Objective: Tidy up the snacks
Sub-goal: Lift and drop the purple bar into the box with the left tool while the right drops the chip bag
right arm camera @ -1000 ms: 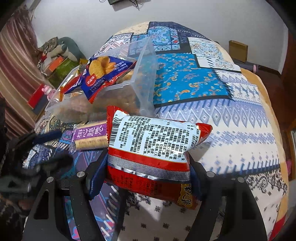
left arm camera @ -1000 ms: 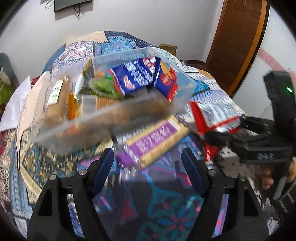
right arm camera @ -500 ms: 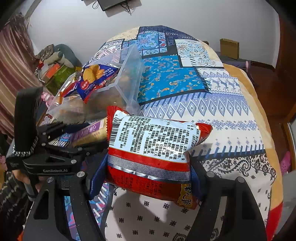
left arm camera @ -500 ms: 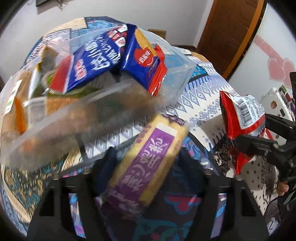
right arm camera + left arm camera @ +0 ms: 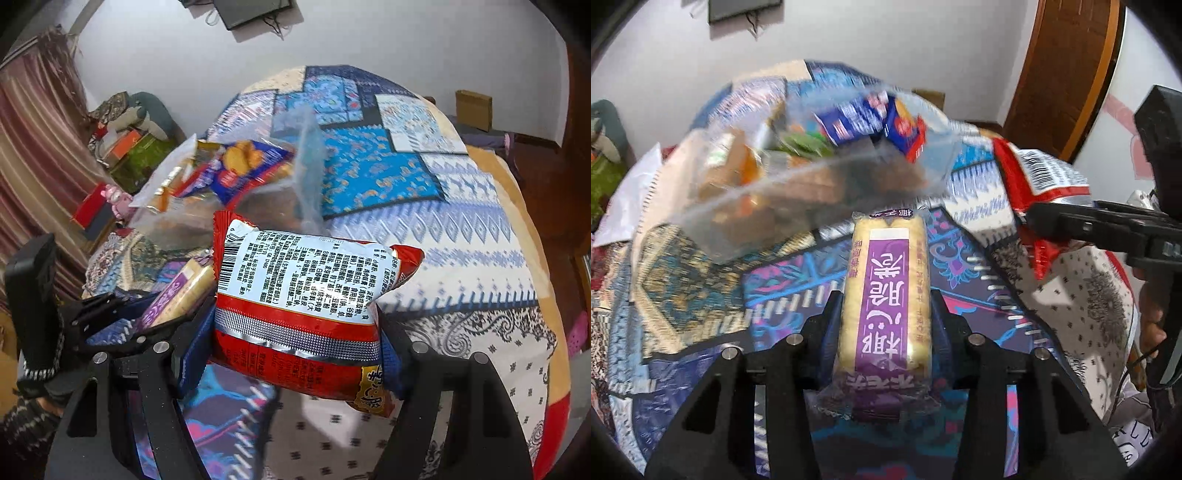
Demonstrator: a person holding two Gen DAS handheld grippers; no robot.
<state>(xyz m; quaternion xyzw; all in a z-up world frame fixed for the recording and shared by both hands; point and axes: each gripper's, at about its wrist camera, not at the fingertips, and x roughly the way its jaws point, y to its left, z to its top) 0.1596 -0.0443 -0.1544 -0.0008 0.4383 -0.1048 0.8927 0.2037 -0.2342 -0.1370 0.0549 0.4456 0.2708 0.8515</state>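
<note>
The clear plastic storage box (image 5: pixel 798 184), already crowded with snack packets, sits on the patchwork-quilted bed (image 5: pixel 701 288). The left tool (image 5: pixel 886 325) is clenched on a long purple-labelled pack of pale wafer rolls (image 5: pixel 886 291), lifted clear and pointing toward the box. To the right, the right tool (image 5: pixel 295 347) grips a puffy red foil snack bag with a white printed back (image 5: pixel 303 291). Judging by the clutter, each should go in flat, one at a time, into an open gap before letting go.
</note>
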